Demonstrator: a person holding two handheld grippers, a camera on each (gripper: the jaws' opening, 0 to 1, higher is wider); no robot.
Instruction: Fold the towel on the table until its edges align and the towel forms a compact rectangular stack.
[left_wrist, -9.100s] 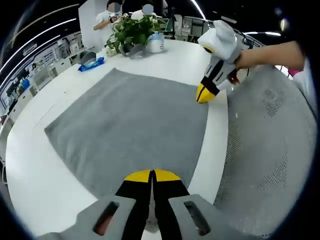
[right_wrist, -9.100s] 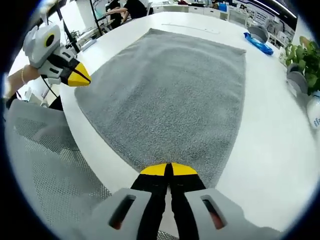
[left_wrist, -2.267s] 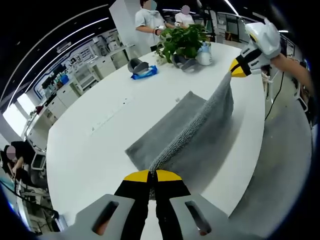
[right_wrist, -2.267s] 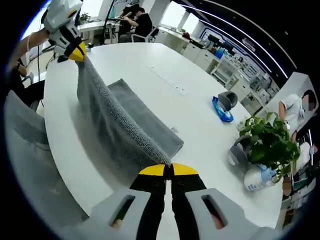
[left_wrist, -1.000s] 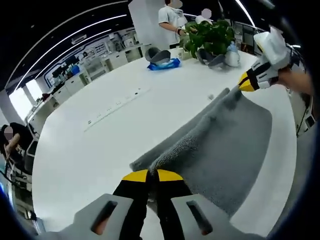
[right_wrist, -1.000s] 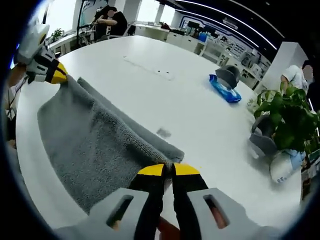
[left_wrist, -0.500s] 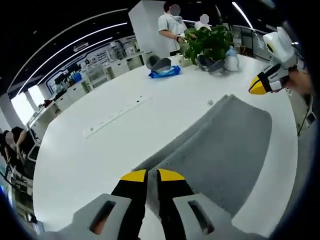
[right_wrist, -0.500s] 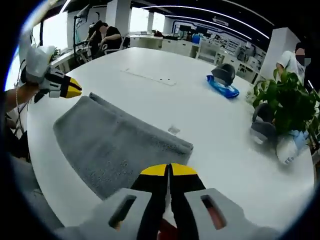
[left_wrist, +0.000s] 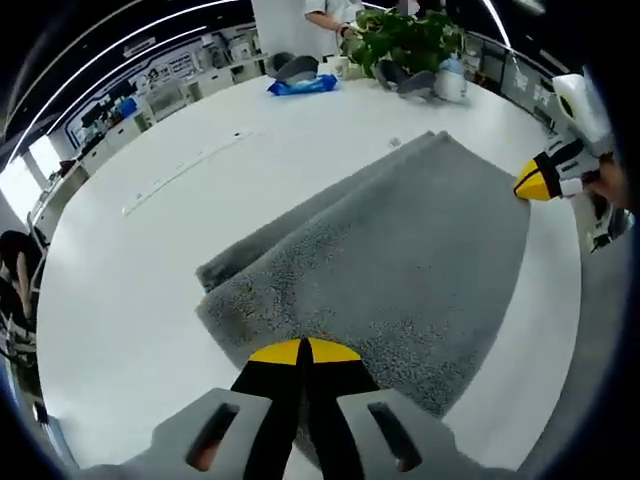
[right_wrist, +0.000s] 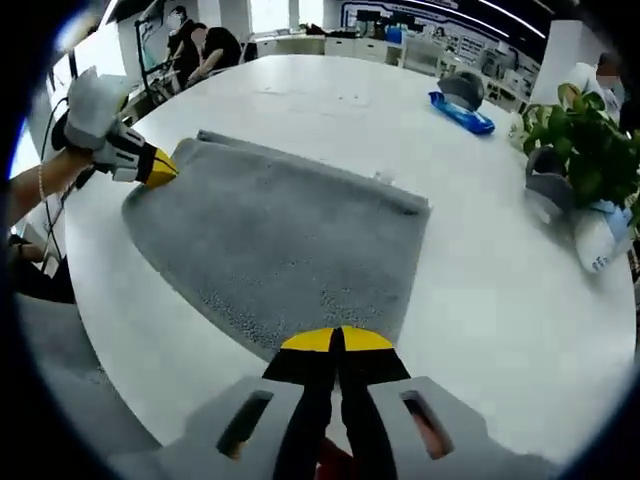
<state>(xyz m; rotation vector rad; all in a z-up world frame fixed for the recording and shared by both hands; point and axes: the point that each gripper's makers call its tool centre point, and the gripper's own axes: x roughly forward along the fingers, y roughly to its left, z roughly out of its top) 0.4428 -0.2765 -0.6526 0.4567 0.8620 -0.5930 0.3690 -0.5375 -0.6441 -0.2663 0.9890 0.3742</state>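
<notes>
- We have the grey towel lying flat on the white worktop, folded once, with the upper layer set a little short of the lower one along the far side, so a strip of the bottom layer shows there.
- Our left claw sits low over the near edge of the fold, jaws drawn together; whether cloth is pinched between them we cannot tell, since the tips hide the hem.
- From the right gripper view, the right claw hovers at its own near corner of the towel, jaws likewise closed, and again we cannot say for sure that it has hold of fabric.
- Each claw shows in the other's view at the opposite end of the same long edge, which suits a two-corner pickup: lifting both ends together keeps the edge straight.
- We judge one fold done and a second needed to reach a compact stack.
- A plant and a blue item sit well apart, clear of the cloth's path.
</notes>
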